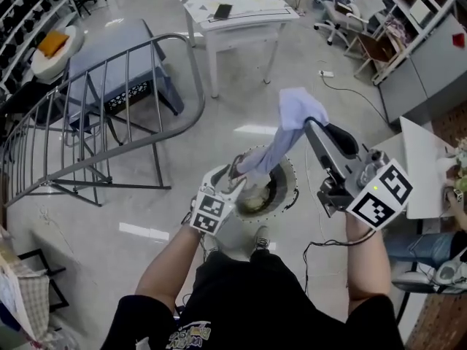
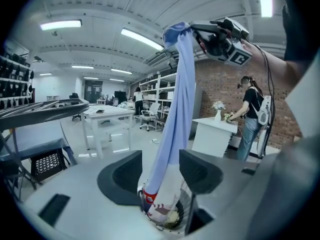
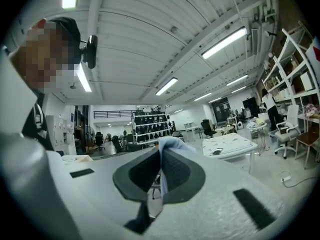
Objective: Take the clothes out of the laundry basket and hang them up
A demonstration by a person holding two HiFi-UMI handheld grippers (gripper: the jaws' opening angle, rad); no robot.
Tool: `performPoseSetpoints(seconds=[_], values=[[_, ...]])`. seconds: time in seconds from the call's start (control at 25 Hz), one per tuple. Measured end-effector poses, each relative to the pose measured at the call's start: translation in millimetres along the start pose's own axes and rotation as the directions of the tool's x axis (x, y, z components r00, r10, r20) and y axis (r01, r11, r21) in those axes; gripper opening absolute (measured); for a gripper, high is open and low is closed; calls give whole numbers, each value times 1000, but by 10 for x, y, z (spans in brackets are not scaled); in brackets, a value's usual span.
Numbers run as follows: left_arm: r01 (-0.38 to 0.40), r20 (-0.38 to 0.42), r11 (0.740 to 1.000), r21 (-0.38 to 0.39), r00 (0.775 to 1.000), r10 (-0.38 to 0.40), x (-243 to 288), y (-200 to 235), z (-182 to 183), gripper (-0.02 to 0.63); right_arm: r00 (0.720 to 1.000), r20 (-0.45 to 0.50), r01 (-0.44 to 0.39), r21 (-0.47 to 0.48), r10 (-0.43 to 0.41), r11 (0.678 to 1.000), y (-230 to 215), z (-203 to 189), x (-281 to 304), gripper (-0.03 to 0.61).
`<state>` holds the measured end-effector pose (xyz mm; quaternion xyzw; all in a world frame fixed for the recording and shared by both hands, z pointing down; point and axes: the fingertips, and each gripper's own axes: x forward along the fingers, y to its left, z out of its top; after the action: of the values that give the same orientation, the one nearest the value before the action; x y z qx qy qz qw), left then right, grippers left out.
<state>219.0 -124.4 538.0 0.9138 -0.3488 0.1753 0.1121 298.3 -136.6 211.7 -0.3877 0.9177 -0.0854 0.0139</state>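
**Blue garment held up over the basket, one end in the right tool**

Room: the round mesh laundry basket (image 1: 292, 186) stands on bare pale floor (image 1: 219, 130) just ahead of the person's feet. Open floor lies between it and the grey metal drying rack (image 1: 109, 100), which is well apart at the left of the head view.

Right tool (image 1: 311, 121): jaws closed narrow on the top edge of the light-blue garment (image 1: 290, 114); the right gripper view shows the cloth pinched between the pads (image 3: 172, 171). It hangs as one long strip, lower end in the basket.

Left tool (image 2: 160, 171): jaws wide, low over the basket rim. The strip passes through the gap; the pads are not pressed on it.

Basket also holds more clothes (image 2: 161, 210), including red-and-white cloth.

Surroundings: a white desk (image 1: 248, 17) with a phone (image 1: 222, 11) stands beyond. A person (image 2: 252, 114) stands at another desk by the brick wall.
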Motion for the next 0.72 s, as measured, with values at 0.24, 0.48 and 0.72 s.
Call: performPoseSetpoints(seconds=[0.24, 0.48, 0.72], values=[[-3, -48, 1000, 30, 999, 4, 4, -41, -155, 210, 998, 41, -54, -32, 55, 998, 330, 414, -215, 11], [8, -106, 998, 63, 994, -2, 25, -104, -453, 219, 990, 84, -108, -48, 111, 993, 618, 699, -300, 11], [10, -89, 997, 74, 996, -4, 157, -266, -378, 219, 981, 106, -158, -74, 165, 985, 826, 927, -531, 11]])
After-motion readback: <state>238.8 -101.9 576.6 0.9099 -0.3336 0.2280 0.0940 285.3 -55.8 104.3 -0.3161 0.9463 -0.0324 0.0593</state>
